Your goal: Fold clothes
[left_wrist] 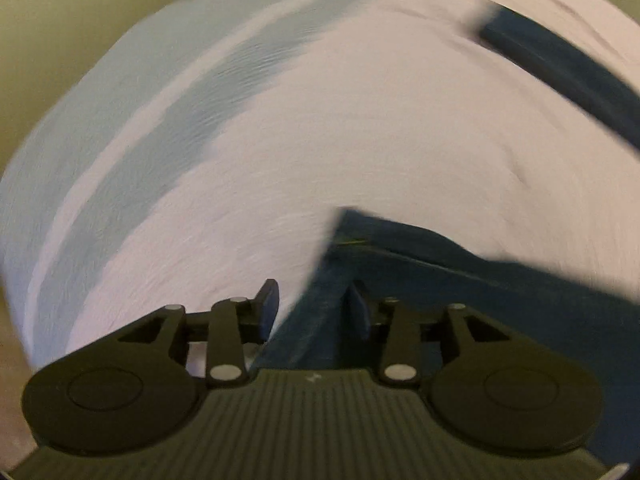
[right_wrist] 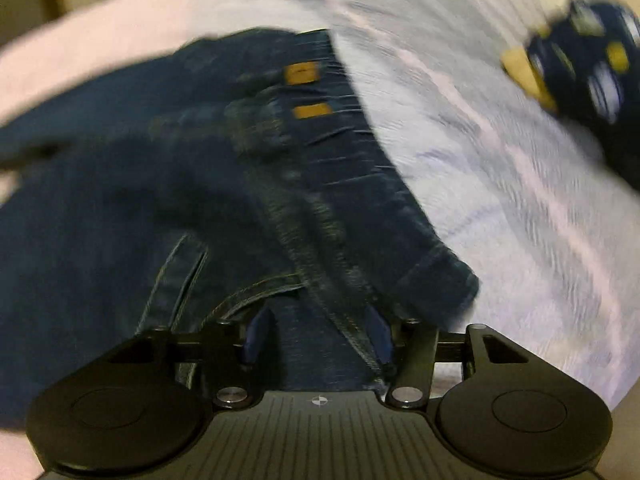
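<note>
The left gripper (left_wrist: 312,304) has its jaws set fairly wide, with a hem or corner of the jeans (left_wrist: 400,280) lying between them; through the blur I cannot tell whether the pads actually pinch the denim or only straddle it. Ahead of these tongs and to their left runs open bed sheet (left_wrist: 280,140), pale with a blue band, and beyond that the bed's edge curves away. A second strip of denim crosses far ahead to the right.

The right gripper (right_wrist: 316,332) also stands parted, its blue pads either side of a stitched seam of the jeans (right_wrist: 200,168), which fill everything ahead and to the left; the waistband with its tan labels lies ahead. Contact is likely, though the pads look too wide apart for a firm pinch. Farther right of these tongs the sheet (right_wrist: 500,200) is bare, and a dark patterned garment (right_wrist: 580,48) sits far ahead on the right, near the bed's edge.

To fold well, both tongs should probably close on a full double layer at the seam, lift together and carry the cloth over bare sheet, keeping away from the patterned garment and the bed edges.
</note>
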A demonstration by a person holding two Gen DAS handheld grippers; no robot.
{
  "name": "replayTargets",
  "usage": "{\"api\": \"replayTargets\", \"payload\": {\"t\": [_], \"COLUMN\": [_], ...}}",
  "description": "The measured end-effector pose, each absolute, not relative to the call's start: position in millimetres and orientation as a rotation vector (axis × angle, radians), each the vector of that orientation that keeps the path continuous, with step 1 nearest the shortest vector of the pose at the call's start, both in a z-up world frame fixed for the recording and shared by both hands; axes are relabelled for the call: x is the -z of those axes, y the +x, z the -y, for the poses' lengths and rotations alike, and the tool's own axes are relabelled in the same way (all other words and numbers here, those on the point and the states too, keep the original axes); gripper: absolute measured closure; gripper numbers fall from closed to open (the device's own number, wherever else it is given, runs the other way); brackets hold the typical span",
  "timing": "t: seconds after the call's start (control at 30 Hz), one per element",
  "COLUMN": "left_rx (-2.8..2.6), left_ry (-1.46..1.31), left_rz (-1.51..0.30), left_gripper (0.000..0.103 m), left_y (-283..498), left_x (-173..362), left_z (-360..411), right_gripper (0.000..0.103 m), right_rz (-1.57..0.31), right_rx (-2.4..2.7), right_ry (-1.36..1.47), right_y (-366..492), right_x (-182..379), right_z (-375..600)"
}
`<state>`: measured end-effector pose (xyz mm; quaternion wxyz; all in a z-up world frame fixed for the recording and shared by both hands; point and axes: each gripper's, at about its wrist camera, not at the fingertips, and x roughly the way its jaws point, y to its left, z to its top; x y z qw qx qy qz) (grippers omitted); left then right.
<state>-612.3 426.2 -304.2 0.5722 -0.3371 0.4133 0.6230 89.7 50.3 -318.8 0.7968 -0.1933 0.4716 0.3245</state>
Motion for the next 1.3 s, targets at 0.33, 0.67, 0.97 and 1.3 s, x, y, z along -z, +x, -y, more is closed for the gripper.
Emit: {"api": "replayTargets", "payload": {"t": [0.33,0.67,0.97,1.3], "left_rx": [-1.315,-1.194,-1.169,-1.162], "left_ry": [-0.711,-0.587,-0.553,-0.532], "left_rz": [-1.095,-1.066,-0.992,-0.972], "left_gripper": [0.067,0.061,0.054,0.054], "left_y": [-533.2,-454.5,-437.3,-439.8], "left_x": [206.0,130.0,82.9,68.9], "left_z": [-245.9,-102.3,-48.4,-12.5], "right_gripper": [0.057,0.056,0.054,0.053], "right_rz": [-1.169,-1.107,-1.044,-1.002], "right_rx": [-0.879,-1.019,-1.03,-1.043], "right_ry": [-0.394,-0.494,-0.562,-0.621], "right_y": [36.9,-16.2,-30.9,-49.7], "right_x": [241.9,149.3,128.0,115.3], "right_z": [-35.8,3.4,41.5,64.5]}}
